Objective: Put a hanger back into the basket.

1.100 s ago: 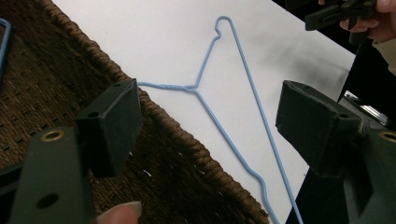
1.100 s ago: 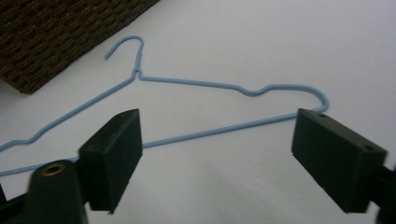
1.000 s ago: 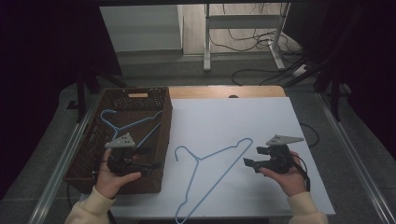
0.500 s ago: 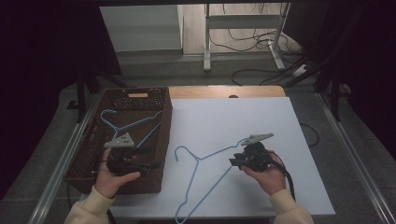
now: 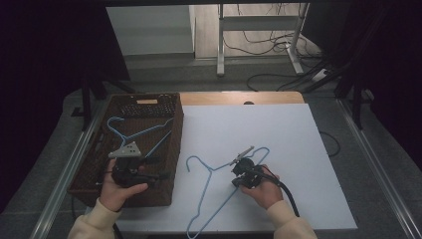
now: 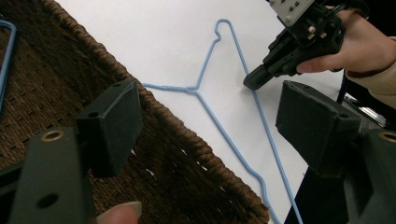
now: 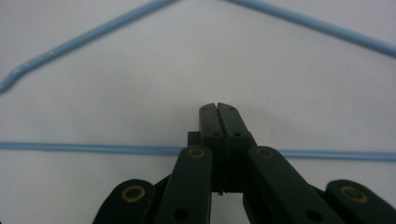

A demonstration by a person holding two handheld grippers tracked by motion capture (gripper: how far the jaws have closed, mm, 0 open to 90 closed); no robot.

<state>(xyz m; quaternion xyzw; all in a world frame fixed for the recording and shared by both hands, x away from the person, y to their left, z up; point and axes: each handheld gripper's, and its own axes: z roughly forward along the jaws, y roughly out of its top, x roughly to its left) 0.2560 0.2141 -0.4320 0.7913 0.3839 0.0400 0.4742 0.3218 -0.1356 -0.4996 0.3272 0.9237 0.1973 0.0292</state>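
In the high view, a light-blue wire hanger (image 5: 219,186) lies flat on the white bench (image 5: 278,134), near its 6 o'clock edge. The right claw (image 5: 238,173) sits on the hanger's right-hand wire, having just been closing on it. At 9 o'clock a brown woven basket (image 5: 94,164) holds another blue wire hanger (image 5: 142,132), with the left claw (image 5: 157,168) hovering over it.

In the left gripper view, that claw's jaws stand wide apart above the basket rim (image 6: 177,126), nothing between them. Beyond, at 1 o'clock, the right claw (image 6: 254,81) pinches the hanger's (image 6: 219,130) wire.

In the right gripper view, the jaws are together, clamped on the horizontal wire (image 7: 93,149) that crosses them.
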